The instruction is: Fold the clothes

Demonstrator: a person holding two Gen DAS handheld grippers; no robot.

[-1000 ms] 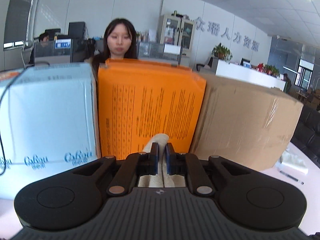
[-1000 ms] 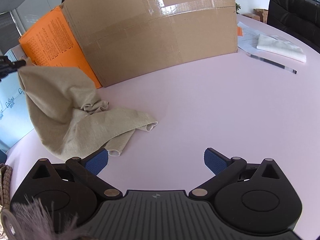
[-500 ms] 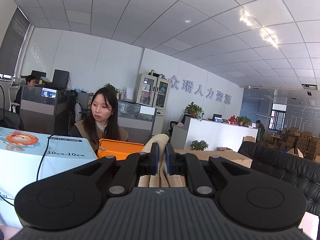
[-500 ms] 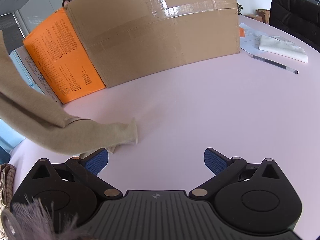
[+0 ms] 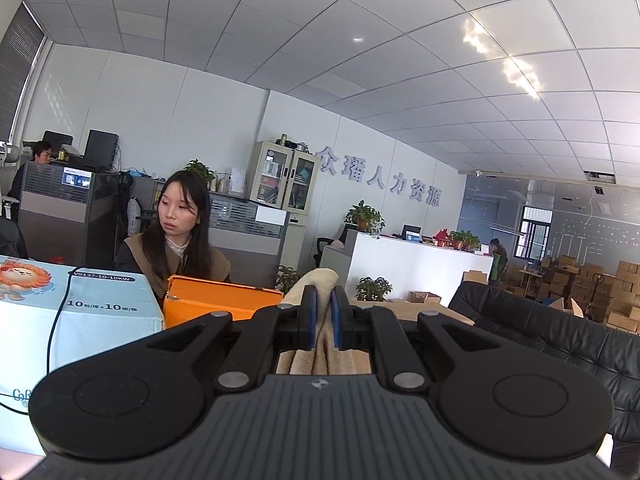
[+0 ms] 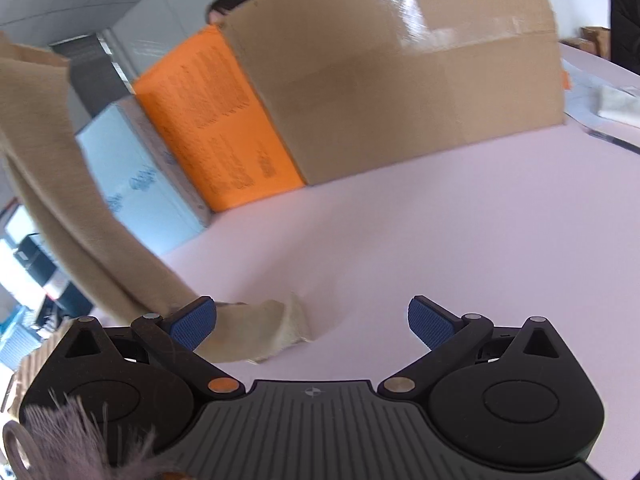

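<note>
Right wrist view: right gripper (image 6: 312,322) spread, empty; soft, light beige garment (image 6: 72,200) hangs frame left; grab loose hem lower centre. Left gripper (image 5: 323,322) pinches garment.

Garment (image 6: 100,240) left on table (image 6: 440,240); boxes (image 6: 380,80) behind.

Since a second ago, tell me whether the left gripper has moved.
Yes. The left gripper, shut on the beige garment, rose: the orange box sank from mid-view to low.

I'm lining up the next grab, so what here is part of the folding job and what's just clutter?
In the job:
- beige garment
- left tongs, shut on it
- right tongs, open
- pink table

Just lying about:
- brown carton
- orange box
- pale blue box
- white cloth
</note>
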